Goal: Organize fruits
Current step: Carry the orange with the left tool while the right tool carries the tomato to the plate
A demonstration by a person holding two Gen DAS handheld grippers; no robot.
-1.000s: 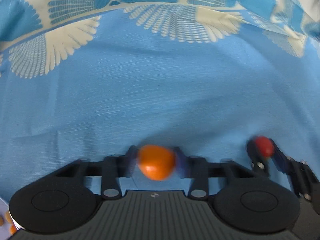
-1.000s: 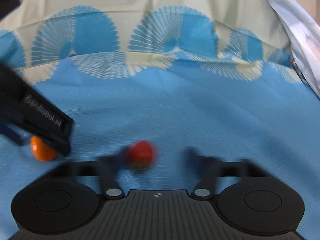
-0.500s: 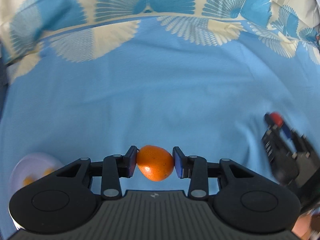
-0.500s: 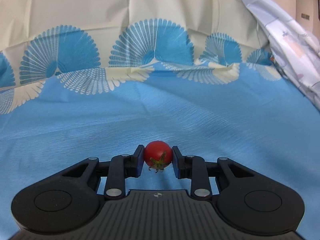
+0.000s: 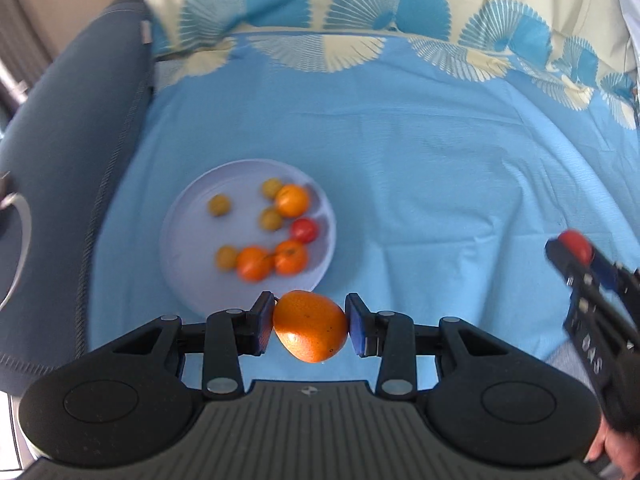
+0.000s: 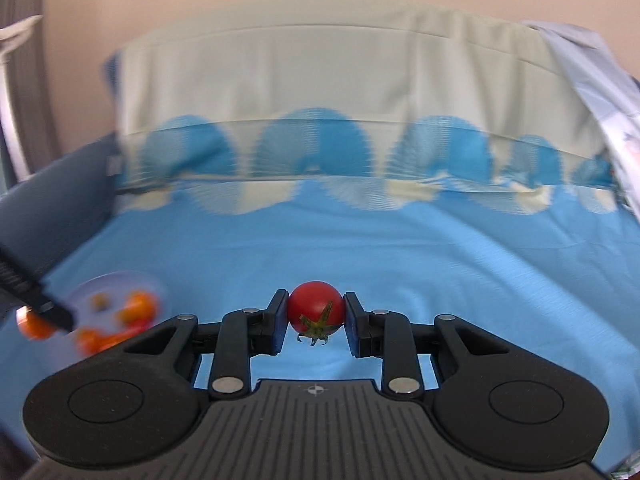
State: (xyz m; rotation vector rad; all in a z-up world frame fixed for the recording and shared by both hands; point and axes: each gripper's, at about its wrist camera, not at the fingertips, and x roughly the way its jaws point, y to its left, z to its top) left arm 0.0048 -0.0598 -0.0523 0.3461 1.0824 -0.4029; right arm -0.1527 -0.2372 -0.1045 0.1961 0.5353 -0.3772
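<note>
My left gripper (image 5: 310, 326) is shut on an orange citrus fruit (image 5: 310, 326), held in the air just in front of a pale round plate (image 5: 182, 236). The plate lies on the blue cloth and holds several small orange, yellow and red fruits. My right gripper (image 6: 316, 322) is shut on a red cherry tomato (image 6: 316, 308) with its green stem toward the camera. In the left wrist view the right gripper (image 5: 576, 250) shows at the far right with the tomato (image 5: 574, 242) between its tips. The plate (image 6: 86, 294) appears blurred at lower left of the right wrist view.
A blue cloth (image 5: 420, 160) with fan patterns covers the surface. A dark grey cushioned edge (image 5: 68, 140) runs along the left. A cream cloth backrest (image 6: 328, 80) rises behind. A patterned white cloth (image 6: 600, 92) hangs at the right. A hand (image 5: 616, 448) shows at the lower right.
Both grippers rose and swung left with their fruits still gripped. The plate of fruits, only partly seen at the lower left before, now lies fully in the left wrist view.
</note>
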